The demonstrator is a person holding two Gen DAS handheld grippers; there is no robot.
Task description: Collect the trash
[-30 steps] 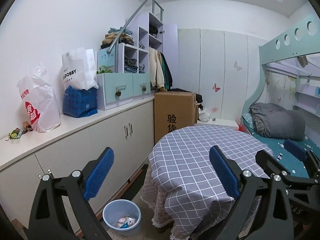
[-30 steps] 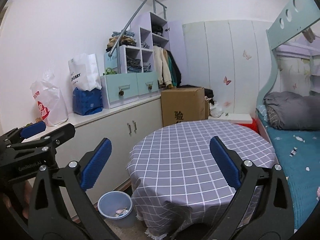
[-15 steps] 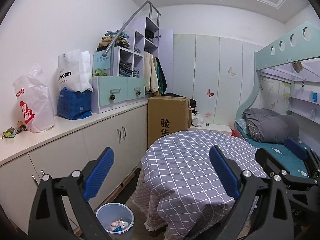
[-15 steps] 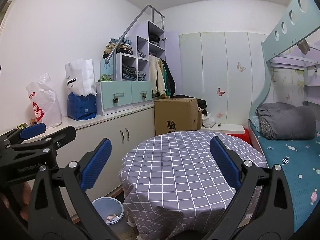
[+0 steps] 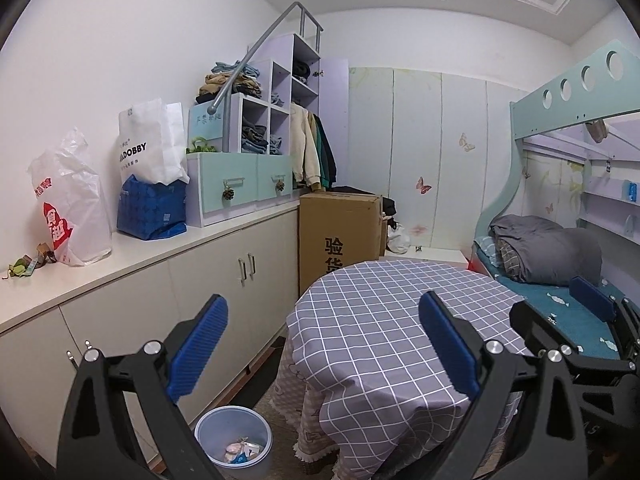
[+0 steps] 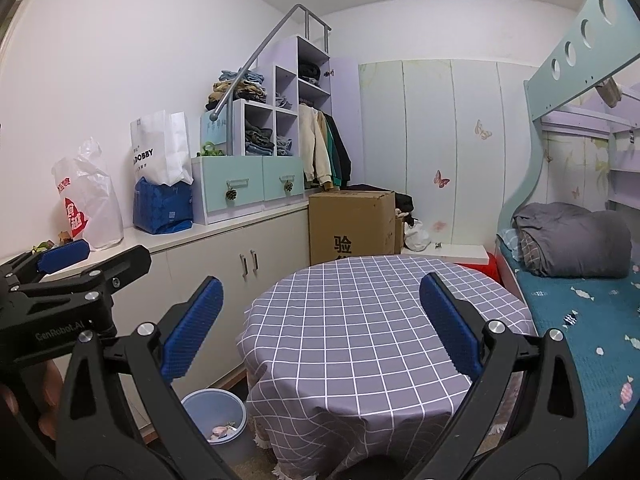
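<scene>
Currently, both claws are hanging in the air, gripping nothing.
Left gripper [image 5: 322, 344]: jaws standing wide apart, empty, blue pads [image 5: 198, 346] framing the near edge of the round table [image 5: 384, 320].
Right gripper [image 6: 320, 326]: jaws also standing wide apart, empty, sitting over the checked tablecloth [image 6: 360, 328]; its black frame is also showing at the right edge of the left view.
Trash bin [image 5: 233, 442]: blue plastic, standing upright on the floor between the white cabinet [image 5: 208, 280] and the table, just beside the cloth's hanging hem.
Trash in bin: a few scraps [image 5: 240, 448] are lying at the bottom; the right view is showing them too [image 6: 224, 428].
Trash on counter: crumpled wrappers [image 5: 28, 264] are lying on the countertop [image 5: 132, 256] at the far left, just beside the white plastic bag with red print [image 5: 68, 204].
Counter clutter: white paper bag [image 5: 150, 140] is sitting in a blue bag [image 5: 152, 210], next to the mint drawer unit [image 5: 240, 184].
Background: cardboard box [image 5: 340, 232] is standing behind the table; grey rolled quilt [image 5: 544, 248] is lying on the bunk bed [image 5: 568, 312] to the right.
</scene>
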